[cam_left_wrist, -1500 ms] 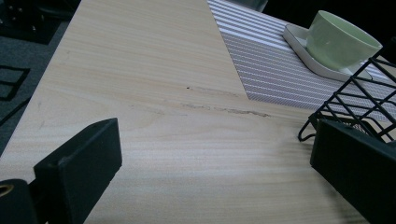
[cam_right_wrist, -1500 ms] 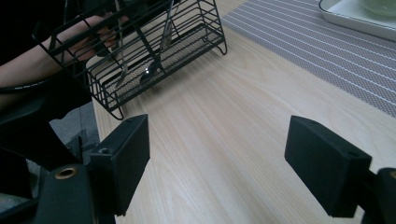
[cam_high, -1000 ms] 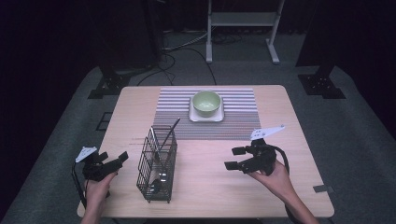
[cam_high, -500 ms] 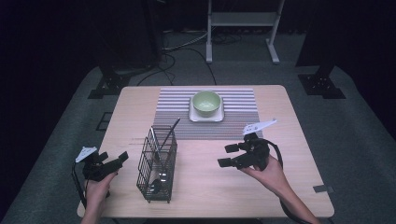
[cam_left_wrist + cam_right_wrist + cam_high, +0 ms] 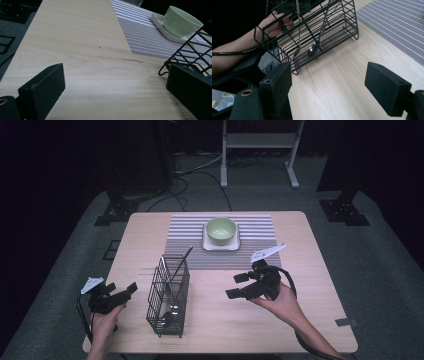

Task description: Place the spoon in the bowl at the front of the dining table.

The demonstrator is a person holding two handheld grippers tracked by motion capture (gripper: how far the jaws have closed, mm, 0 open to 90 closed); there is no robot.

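Note:
A black wire basket point(image 5: 169, 295) stands on the wooden table point(image 5: 310, 270), left of centre, with a spoon point(image 5: 312, 50) and other utensils upright in it. My left gripper point(image 5: 127, 293) rests near the table's left edge, just left of the basket, open and empty. My right gripper point(image 5: 231, 286) hovers to the right of the basket, pointing at it, open with nothing between its jaws. In the left gripper view, the left gripper point(image 5: 115, 85) sees the basket point(image 5: 190, 53) at right. In the right gripper view, the right gripper point(image 5: 329, 82) faces the basket point(image 5: 312, 32) from a short way off.
A pale green bowl point(image 5: 221, 230) sits on a white square plate point(image 5: 221, 245) on a striped placemat point(image 5: 260, 245) at the back of the table. The person's left hand point(image 5: 277, 22) shows behind the basket. Bare wood lies between the basket and the right gripper.
My right gripper has moved left and a little away from the table's front edge, closer to the basket. The left gripper and the basket have stayed put.

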